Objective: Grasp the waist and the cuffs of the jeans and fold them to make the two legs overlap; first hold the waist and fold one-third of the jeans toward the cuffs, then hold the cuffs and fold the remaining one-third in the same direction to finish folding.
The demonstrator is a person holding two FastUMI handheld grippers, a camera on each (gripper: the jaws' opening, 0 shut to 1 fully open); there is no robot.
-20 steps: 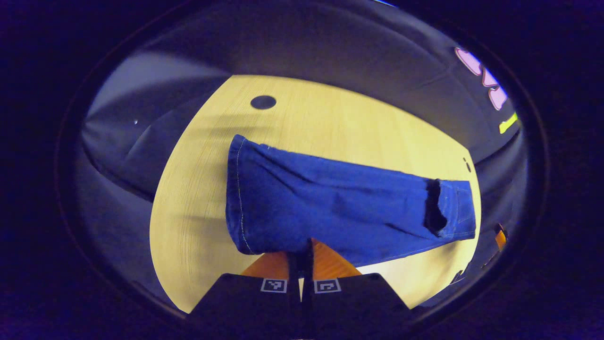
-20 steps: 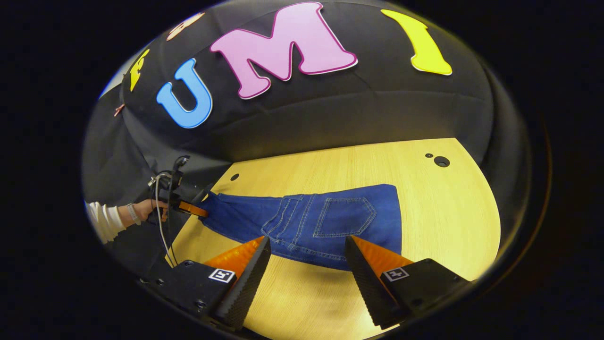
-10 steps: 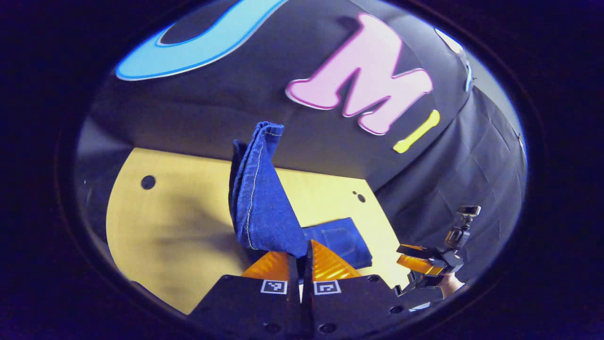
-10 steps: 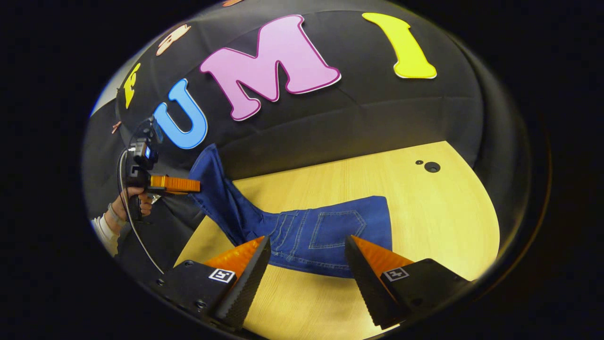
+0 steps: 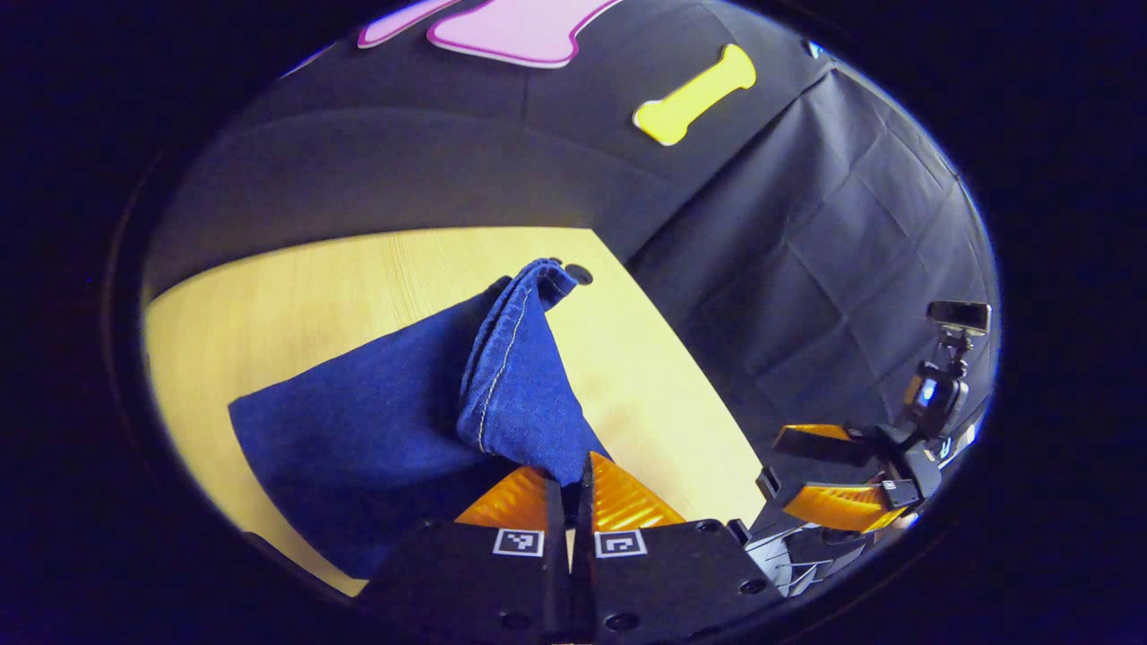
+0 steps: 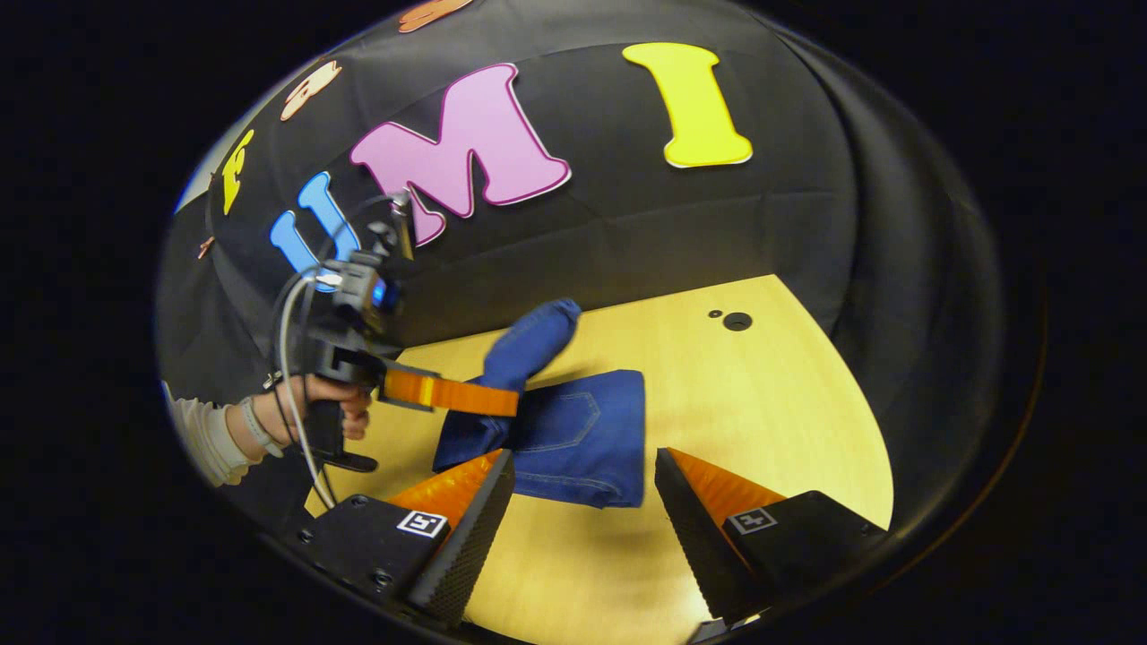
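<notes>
1. Centrally in the left gripper view, the left gripper (image 5: 568, 475) has its fingers pinched tight on the cuffs (image 5: 520, 376) of the jeans (image 5: 358, 448), lifted above the bench (image 5: 269, 287).
2. Lower in the right gripper view, the right gripper (image 6: 582, 502) is spread wide, holding nothing, near the folded jeans at centre.

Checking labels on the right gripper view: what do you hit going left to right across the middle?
Sleeve → hand → left gripper holding the cuffs → folded jeans → bare table with its holes.
</notes>
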